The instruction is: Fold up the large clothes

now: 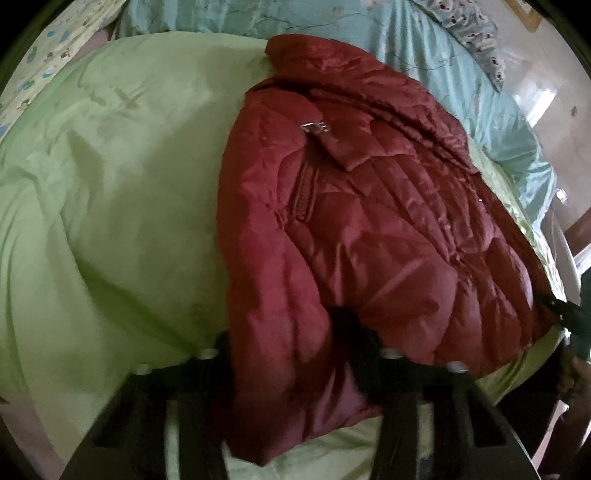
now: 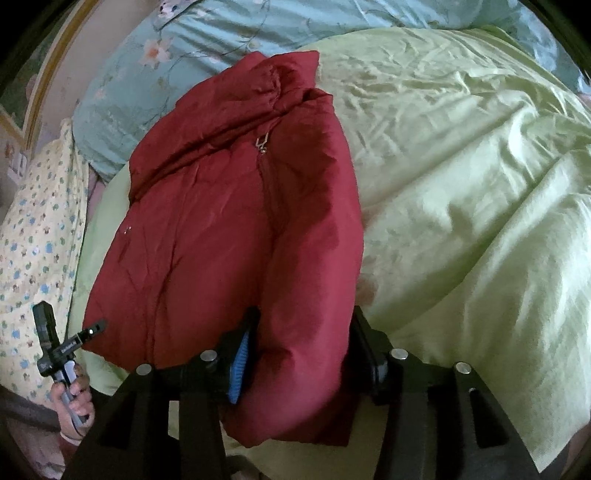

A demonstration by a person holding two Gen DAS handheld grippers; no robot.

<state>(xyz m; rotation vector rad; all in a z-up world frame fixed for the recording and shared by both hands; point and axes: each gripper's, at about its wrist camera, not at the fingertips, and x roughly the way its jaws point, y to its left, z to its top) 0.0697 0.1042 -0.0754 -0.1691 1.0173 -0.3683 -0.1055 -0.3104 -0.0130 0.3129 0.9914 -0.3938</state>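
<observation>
A dark red quilted puffer jacket [image 1: 351, 206] lies on a light green bed cover [image 1: 110, 184], collar at the far end, with its silver zip pull [image 1: 314, 127] showing. My left gripper [image 1: 291, 354] is shut on a thick fold of the jacket's near edge. In the right wrist view the same jacket [image 2: 229, 221] lies on the green cover [image 2: 461, 184], and my right gripper [image 2: 299, 343] is shut on a bulky fold at its near hem, with a blue pad [image 2: 240, 363] pressed against the cloth. The left gripper [image 2: 55, 343] shows at far left, held in a hand.
A pale blue floral quilt [image 1: 369, 22] lies bunched beyond the collar. A yellow printed cloth [image 2: 33, 240] lies at the bed's left side in the right wrist view. The floor [image 1: 554, 110] and the bed's edge show at right in the left wrist view.
</observation>
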